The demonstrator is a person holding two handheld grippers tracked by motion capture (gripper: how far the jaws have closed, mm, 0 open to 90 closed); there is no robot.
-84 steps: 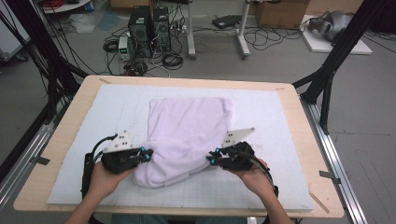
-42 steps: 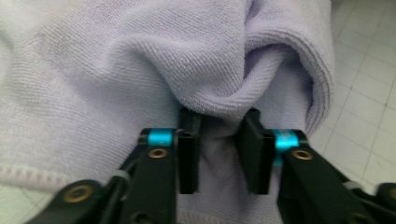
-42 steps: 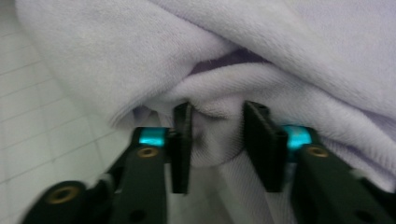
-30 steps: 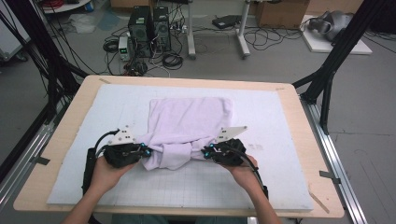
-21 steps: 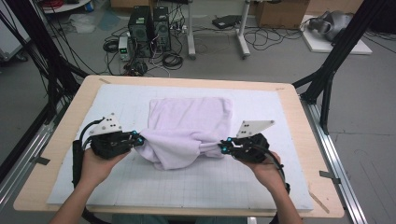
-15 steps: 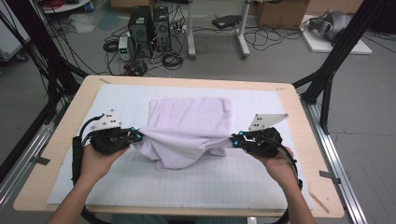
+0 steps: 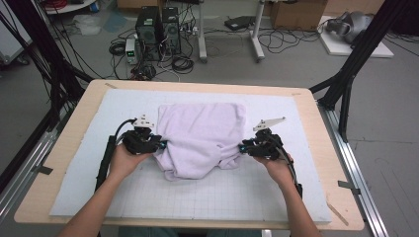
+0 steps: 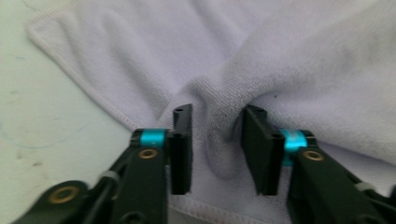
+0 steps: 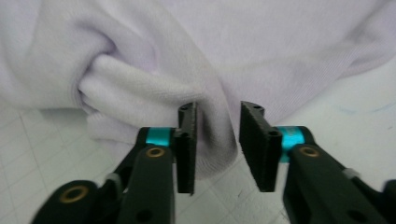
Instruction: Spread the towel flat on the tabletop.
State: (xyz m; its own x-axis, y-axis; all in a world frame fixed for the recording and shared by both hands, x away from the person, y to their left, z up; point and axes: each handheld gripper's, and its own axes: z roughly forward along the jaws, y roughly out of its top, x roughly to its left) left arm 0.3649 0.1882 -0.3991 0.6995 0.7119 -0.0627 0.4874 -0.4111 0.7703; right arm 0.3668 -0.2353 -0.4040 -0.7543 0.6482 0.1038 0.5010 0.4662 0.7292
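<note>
Your left gripper [image 8: 215, 140]: jaws parted partway, having just been opening. A raised fold of the lilac towel [image 8: 289, 60] stands between the pads; the fold sits in the gap without being pinched, and a sliver of space shows beside each pad. The towel's hemmed edge runs off to the left across the pale mat [image 8: 42, 126].

Your right gripper [image 9: 217, 140]: jaws likewise partly apart and just been opening. A rounded lip of the towel [image 9: 154, 88] droops between the pads, loose, not clamped. Gridded mat [image 9: 42, 154] shows below and to the left of the cloth.

From the high view, your left gripper [image 7: 159, 144] sits at the towel's left edge and your right gripper [image 7: 243, 147] at its right edge, both level with the near half of the towel [image 7: 202, 133]. The towel lies mid-mat, folded over itself, far half flat and squarish, near half bunched and sagging toward you. The mat [image 7: 222, 197] covers the wooden table [image 7: 74, 123].

No containers on the table.
</note>
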